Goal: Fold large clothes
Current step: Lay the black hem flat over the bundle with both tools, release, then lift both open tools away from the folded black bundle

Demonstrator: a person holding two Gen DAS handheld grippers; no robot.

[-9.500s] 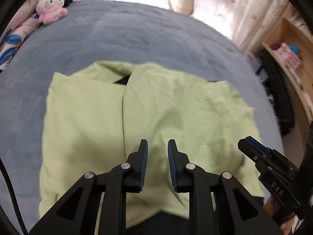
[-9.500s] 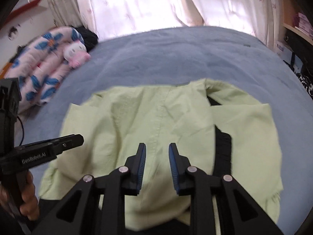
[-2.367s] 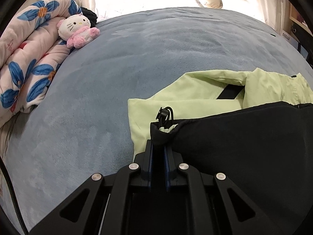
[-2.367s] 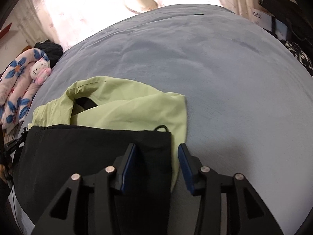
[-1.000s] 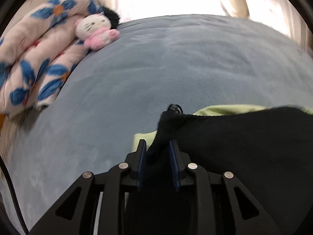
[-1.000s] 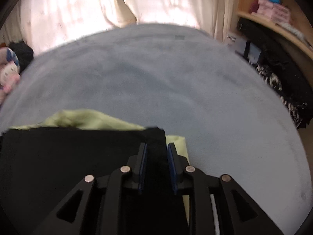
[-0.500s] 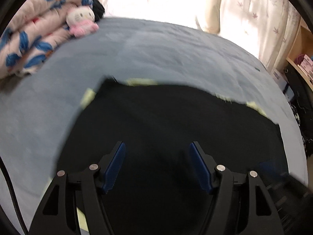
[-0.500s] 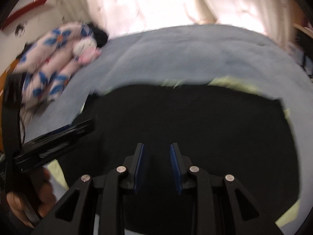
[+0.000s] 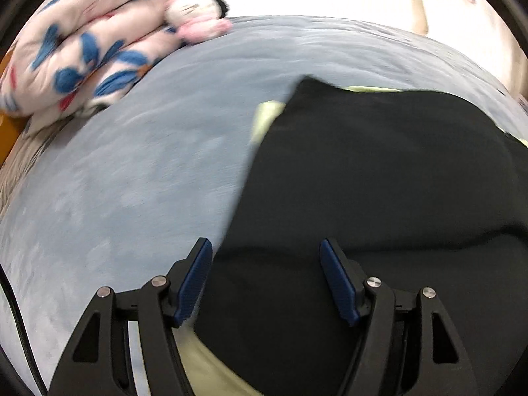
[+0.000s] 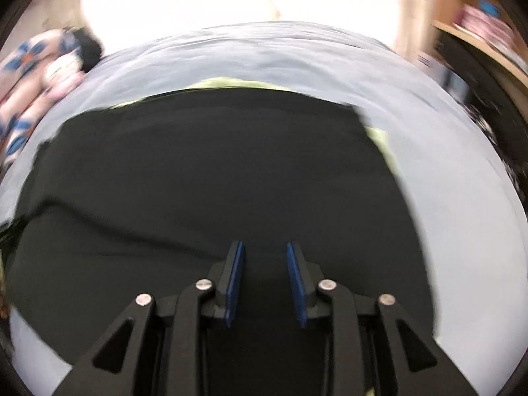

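the large garment (image 9: 379,198) is seen lying on the blue-grey bed cover (image 9: 132,181), its black lining side up, filling the centre and right of the left wrist view and most of the lower half of the right wrist view. pale green edges of the same garment (image 10: 227,83) are shown peeking out along its far border and at the lower left of the left wrist view.

the left gripper (image 9: 265,282) is held with its blue pads wide apart, the jaws having just been opening; nothing is pinched, and the black cloth's left edge is merely passed over between them. the right gripper (image 10: 265,283) is shown with a narrow gap between its pads and only flat black cloth behind; no fold appears to be caught, though blur makes this less than certain.

the step in hand is judged to be the release and settling of a fold just laid over. for it to be done well, the flap should be left flat before anything else is grasped, and the crease running across the lower cloth (image 10: 132,227) should be smoothed outward. the next grasp is best taken at a corner, such as the peaked one at upper centre of the left wrist view (image 9: 308,82), with one layer only pinched, so that edges can be matched to the green border.

the floral quilt (image 9: 82,49) and the plush toy (image 9: 198,16) at upper left lie well apart and need not be disturbed.
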